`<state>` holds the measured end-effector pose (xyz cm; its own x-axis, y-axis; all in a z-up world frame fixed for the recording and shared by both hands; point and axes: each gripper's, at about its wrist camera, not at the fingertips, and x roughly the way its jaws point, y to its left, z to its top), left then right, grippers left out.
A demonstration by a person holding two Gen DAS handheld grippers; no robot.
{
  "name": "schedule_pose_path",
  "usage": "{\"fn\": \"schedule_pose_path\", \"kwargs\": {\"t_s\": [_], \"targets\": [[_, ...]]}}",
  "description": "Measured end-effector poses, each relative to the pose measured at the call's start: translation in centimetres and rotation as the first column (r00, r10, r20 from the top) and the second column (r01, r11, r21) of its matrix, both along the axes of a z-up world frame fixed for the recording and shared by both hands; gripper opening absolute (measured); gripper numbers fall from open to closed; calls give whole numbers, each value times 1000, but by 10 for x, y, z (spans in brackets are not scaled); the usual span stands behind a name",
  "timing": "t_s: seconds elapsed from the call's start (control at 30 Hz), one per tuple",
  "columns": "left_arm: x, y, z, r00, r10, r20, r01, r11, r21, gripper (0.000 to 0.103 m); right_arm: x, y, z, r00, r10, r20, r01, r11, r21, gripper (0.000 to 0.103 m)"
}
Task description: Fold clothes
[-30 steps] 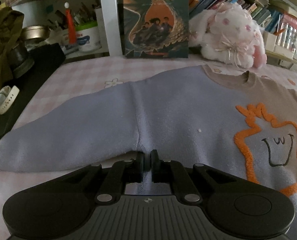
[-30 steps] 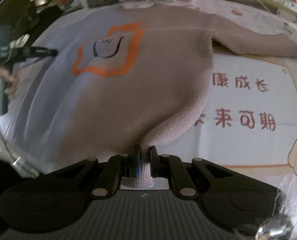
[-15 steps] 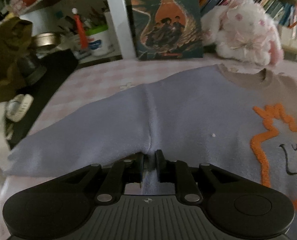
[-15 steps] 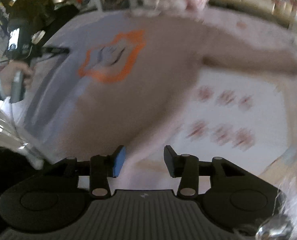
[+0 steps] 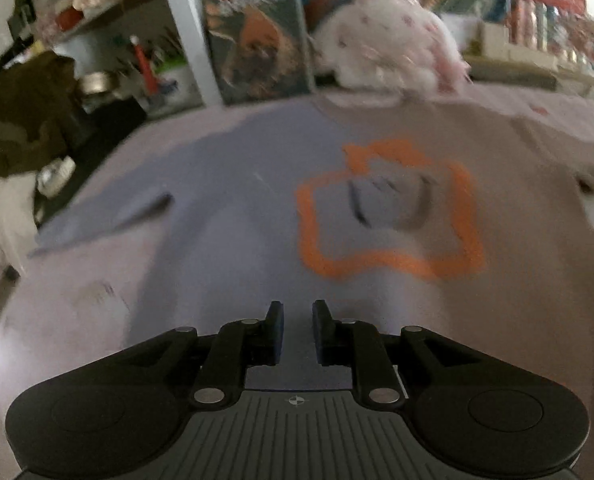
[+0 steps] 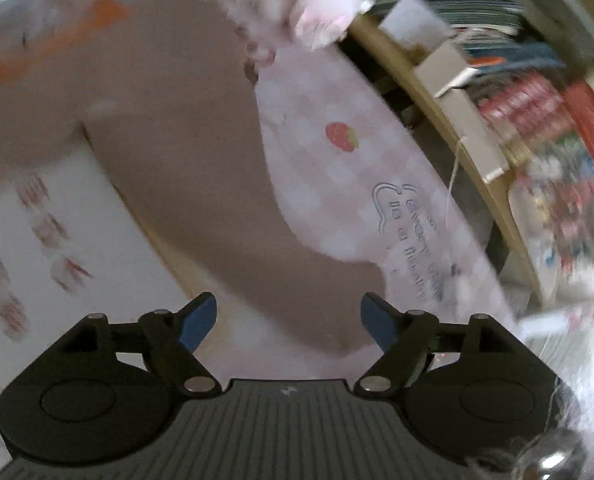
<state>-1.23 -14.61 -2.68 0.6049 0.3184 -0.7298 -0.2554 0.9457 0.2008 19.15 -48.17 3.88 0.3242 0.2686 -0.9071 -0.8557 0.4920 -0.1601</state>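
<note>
A two-tone sweatshirt (image 5: pixel 237 240), lilac on the left and tan on the right, lies flat with an orange-outlined figure (image 5: pixel 389 208) on its chest. My left gripper (image 5: pixel 298 316) hovers over the lower lilac body, its jaws a little apart with nothing between them. The left sleeve (image 5: pixel 109 216) stretches out to the left. In the right wrist view the tan right sleeve (image 6: pixel 201 184) runs down towards my right gripper (image 6: pixel 289 312), which stands wide open above it and holds nothing. Both views are blurred by motion.
A pink checkered cloth (image 6: pixel 337 168) covers the table. A white sheet with red characters (image 6: pixel 37 220) lies left of the sleeve. A plush rabbit (image 5: pixel 389 48) and an upright book (image 5: pixel 257 36) stand behind the sweatshirt. Bookshelves (image 6: pixel 497 80) line the right; dark clutter (image 5: pixel 25 120) sits left.
Both grippers let go of the sweatshirt. The left one opened slightly and swung right towards the chest figure. The right one opened wide and swung over to the right sleeve.
</note>
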Motion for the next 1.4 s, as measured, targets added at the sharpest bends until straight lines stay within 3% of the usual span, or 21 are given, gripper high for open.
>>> {"fn": "schedule_pose_path", "kwargs": {"t_s": [0.13, 0.17, 0.2, 0.37, 0.43, 0.63, 0.67, 0.7, 0.73, 0.77, 0.8, 0.93, 1.13, 1.23, 1.4], "targets": [[-9, -14, 1, 1000, 30, -10, -30, 1000, 5, 17, 17, -6, 10, 987, 102, -120, -98, 995, 35, 72], [-10, -13, 3, 999, 43, -8, -43, 999, -4, 17, 21, -7, 13, 980, 127, -150, -122, 991, 46, 48], [-10, -12, 5, 998, 58, -5, -58, 998, -14, 17, 25, -8, 15, 972, 153, -179, -145, 988, 57, 16], [-9, -10, 6, 995, 104, -3, -105, 994, -31, 17, 46, -15, 28, 907, 280, -315, -254, 959, 123, 5], [-7, -12, 6, 995, 99, -7, -99, 995, -24, 17, 55, -18, 33, 871, 330, -365, -293, 944, 154, 5], [-2, -20, 11, 998, 70, -4, -70, 998, 1, 17, 77, -26, 0, 974, 163, -155, -175, 982, -68, 8], [-2, -20, 12, 998, 69, -4, -69, 998, 5, 17, 81, -27, -6, 985, 135, -112, -146, 984, -104, 17], [-2, -19, 13, 998, 69, -5, -69, 998, 9, 17, 85, -28, -12, 992, 107, -67, -116, 983, -139, 36], [-3, -18, 13, 997, 71, -6, -71, 997, 13, 17, 88, -30, -18, 996, 81, -21, -84, 981, -173, 44], [-4, -16, 13, 997, 74, -8, -74, 997, 16, 17, 92, -31, -24, 998, 57, 26, -50, 978, -205, 44], [-5, -14, 13, 997, 77, -10, -77, 997, 20, 17, 92, -32, -24, 998, 37, 53, -26, 980, -197, 41], [-8, 1, 13, 994, 110, -19, -109, 994, 27, 17, 75, -24, -9, 999, -31, 39, 32, 999, -14, 41], [-11, 41, 18, 985, 170, 2, -170, 985, -7, 17, 13, 20, -14, 993, -98, -69, 110, 970, 214, 41], [-13, 66, 19, 979, 203, 14, -203, 979, -10, 17, -26, 45, -22, 982, -140, -123, 169, 947, 273, 41], [-22, 115, 16, 973, 228, 23, -225, 971, -79, 20, -87, 79, -36, 955, -247, -167, 287, 910, 300, 41]]}}
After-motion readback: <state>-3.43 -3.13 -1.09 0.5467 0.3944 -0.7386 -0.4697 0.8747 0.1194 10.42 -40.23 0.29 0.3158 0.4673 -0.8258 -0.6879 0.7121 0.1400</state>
